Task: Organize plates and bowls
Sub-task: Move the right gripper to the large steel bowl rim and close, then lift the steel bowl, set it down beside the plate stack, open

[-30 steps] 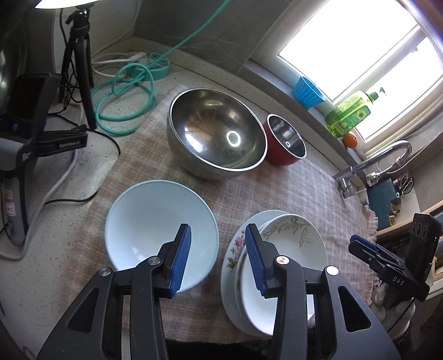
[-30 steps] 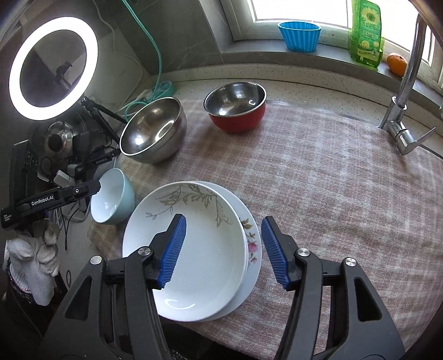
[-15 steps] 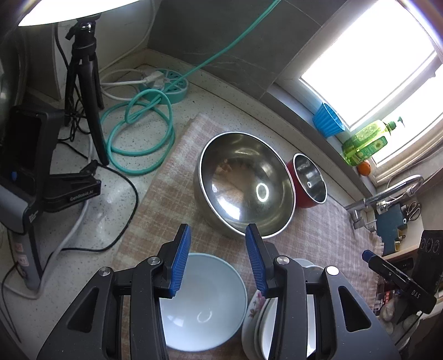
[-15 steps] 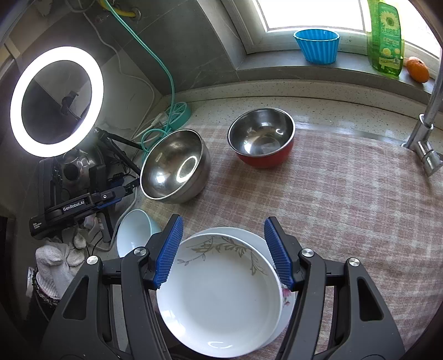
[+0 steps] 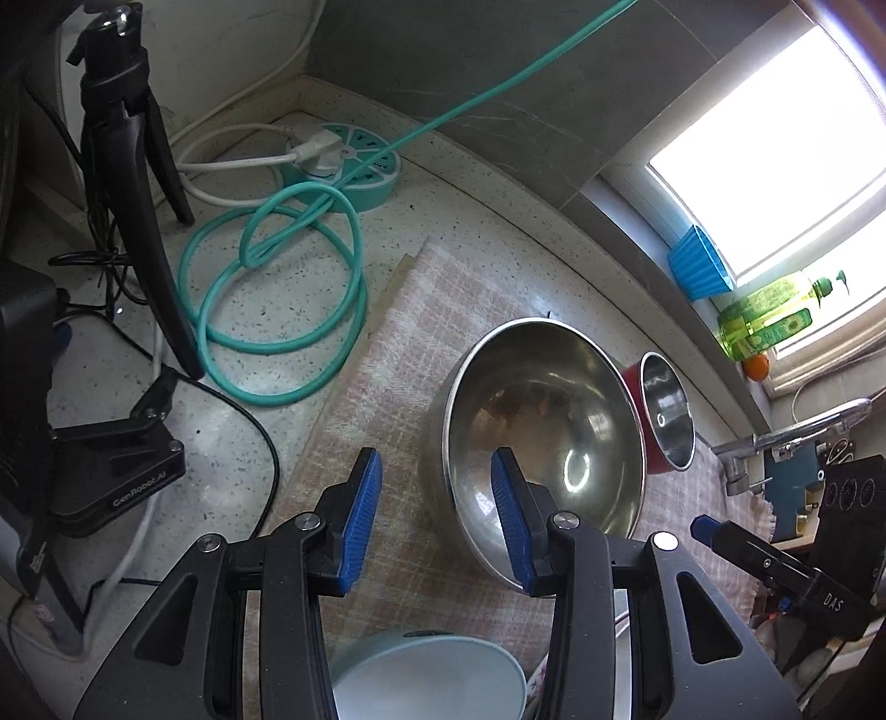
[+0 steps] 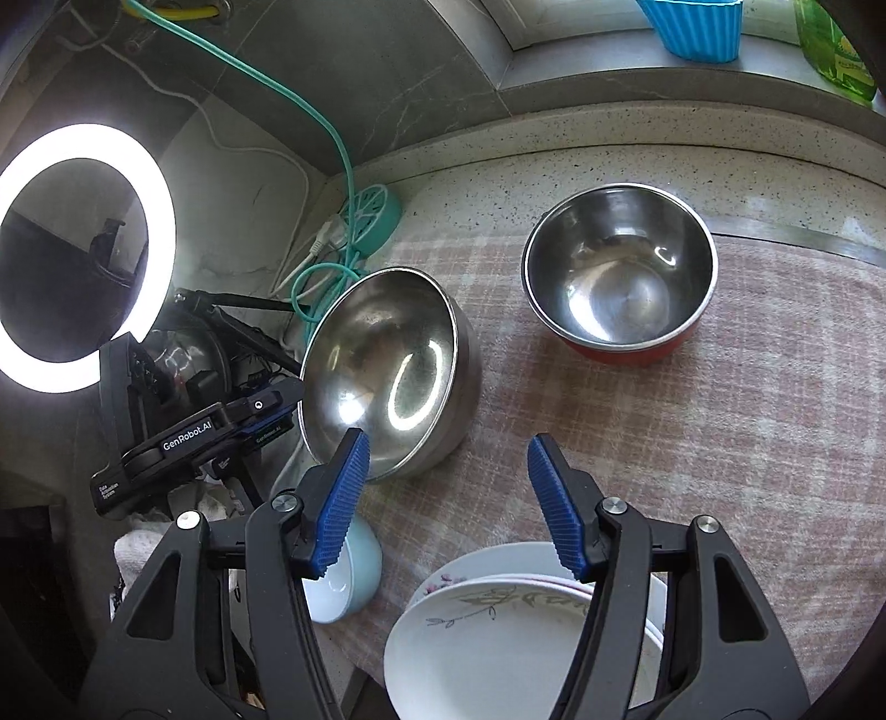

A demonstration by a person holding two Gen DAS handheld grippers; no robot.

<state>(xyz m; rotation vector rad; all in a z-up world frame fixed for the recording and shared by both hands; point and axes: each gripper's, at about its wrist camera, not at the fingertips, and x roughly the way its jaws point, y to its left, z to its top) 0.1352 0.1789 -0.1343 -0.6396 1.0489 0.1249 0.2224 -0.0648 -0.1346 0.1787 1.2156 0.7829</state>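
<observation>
A large steel bowl point(image 5: 545, 426) point(image 6: 387, 371) sits on the checked cloth point(image 5: 398, 354) point(image 6: 720, 443), tilted. A smaller steel bowl with a red outside point(image 5: 667, 415) point(image 6: 617, 277) stands beside it. A pale blue bowl point(image 5: 426, 678) point(image 6: 346, 581) and a stack of white flowered plates point(image 6: 498, 637) lie nearest me. My left gripper point(image 5: 432, 520) is open and empty, above the cloth at the large bowl's near rim. My right gripper point(image 6: 448, 507) is open and empty, above the cloth between the large bowl and the plates.
A teal power strip point(image 5: 343, 166) and coiled teal cable point(image 5: 277, 288) lie on the counter left of the cloth. A tripod point(image 5: 138, 183) and ring light point(image 6: 83, 255) stand at the left. A blue cup point(image 6: 692, 25), soap bottle point(image 5: 769, 315) and tap point(image 5: 803, 432) are by the window.
Both grippers have lifted and pulled back from over the blue bowl and plates, which slid to the bottom of the views. The steel bowls now sit ahead. Both stayed open.
</observation>
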